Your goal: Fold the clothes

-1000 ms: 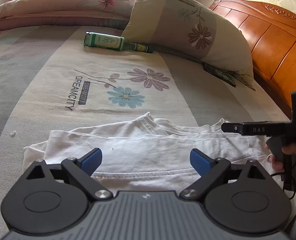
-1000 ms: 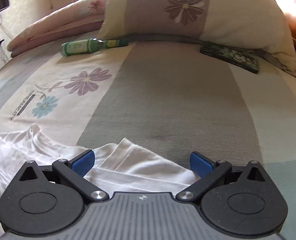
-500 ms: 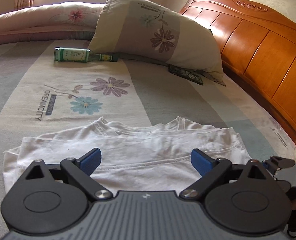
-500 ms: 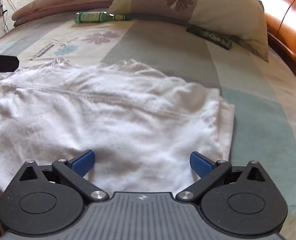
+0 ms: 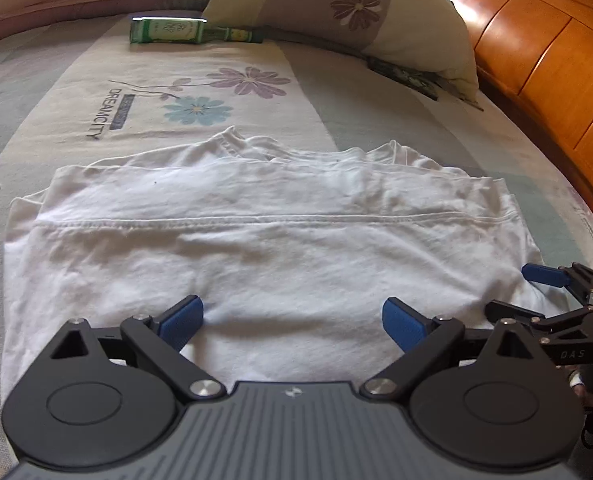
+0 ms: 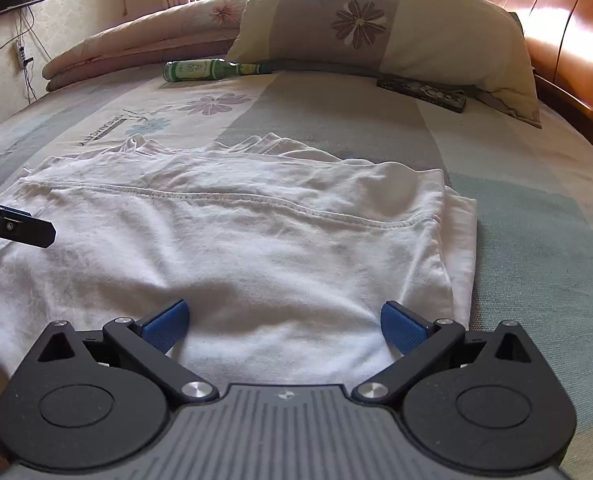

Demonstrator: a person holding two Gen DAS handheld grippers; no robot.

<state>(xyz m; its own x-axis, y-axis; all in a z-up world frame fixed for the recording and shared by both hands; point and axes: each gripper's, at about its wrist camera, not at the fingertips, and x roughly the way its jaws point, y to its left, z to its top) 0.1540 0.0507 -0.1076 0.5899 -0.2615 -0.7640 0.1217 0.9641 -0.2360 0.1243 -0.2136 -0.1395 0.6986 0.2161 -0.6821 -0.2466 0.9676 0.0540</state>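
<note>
In the left wrist view, a white T-shirt (image 5: 264, 240) of soft, creased cotton is seen lying folded on a striped, flower-printed bedsheet (image 5: 96, 92). A stitched hem line runs straight across the cloth from side to side, and the ribbed collar is bunched at the far edge, toward the pillow (image 5: 360, 12). The folded shape is a broad rectangle, its long axis lying across the view. The left gripper (image 5: 292, 322) is held low over the near edge of the shirt with its blue, ribbed pads set wide apart; nothing is clamped between them, and whether the pads touch the cloth cannot be told. At the right edge the right gripper (image 5: 536, 292) is seen side-on near the shirt's right corner. A green glass bottle (image 5: 176, 32) lies on its side beside the pillow, a dark flat box (image 5: 404, 78) is tucked under the pillow's edge, and a glossy orange wooden headboard (image 5: 544, 48) curves along the right.

In the right wrist view, the same T-shirt (image 6: 236, 248) is spread before the right gripper (image 6: 282, 326), whose pads are likewise wide apart and empty, hovering at the near hem. The shirt's right edge shows stacked layers, one folded over another. The long axis again runs left to right, with the collar on the far side. A black fingertip of the left gripper (image 6: 16, 228) reaches in over the shirt's left part. A rolled pinkish quilt (image 6: 136, 48) lies behind the bottle (image 6: 200, 70).
</note>
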